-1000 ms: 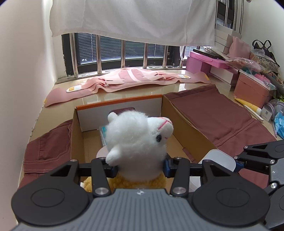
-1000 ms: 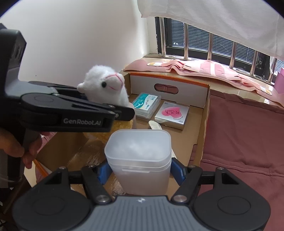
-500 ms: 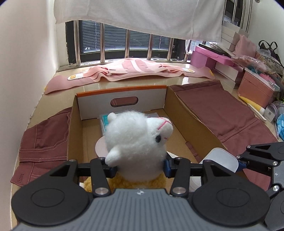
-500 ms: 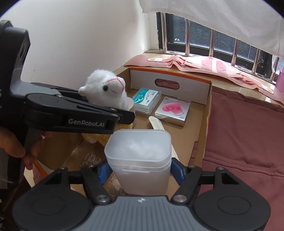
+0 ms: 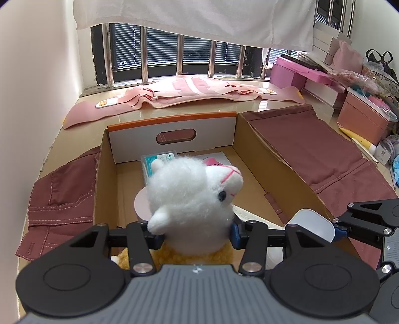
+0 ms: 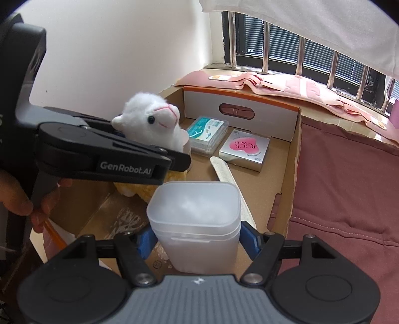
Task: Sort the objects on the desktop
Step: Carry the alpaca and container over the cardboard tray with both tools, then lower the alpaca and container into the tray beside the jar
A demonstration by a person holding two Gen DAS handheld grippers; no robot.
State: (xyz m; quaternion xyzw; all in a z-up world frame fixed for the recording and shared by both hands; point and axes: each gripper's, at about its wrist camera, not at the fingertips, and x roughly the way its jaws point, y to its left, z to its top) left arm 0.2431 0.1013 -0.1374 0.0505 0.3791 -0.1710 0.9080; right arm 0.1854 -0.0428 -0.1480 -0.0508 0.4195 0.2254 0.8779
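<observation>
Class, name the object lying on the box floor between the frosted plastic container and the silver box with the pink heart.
A flat pale nail file lies between the frosted container and the silver heart box, seen in the right wrist view.

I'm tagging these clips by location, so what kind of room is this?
Most likely a room in a home, perhaps a bedroom or storage corner. A barred window with a white curtain, pink cloth on the sill ledge, and stacked pink storage boxes suggest that.
</observation>
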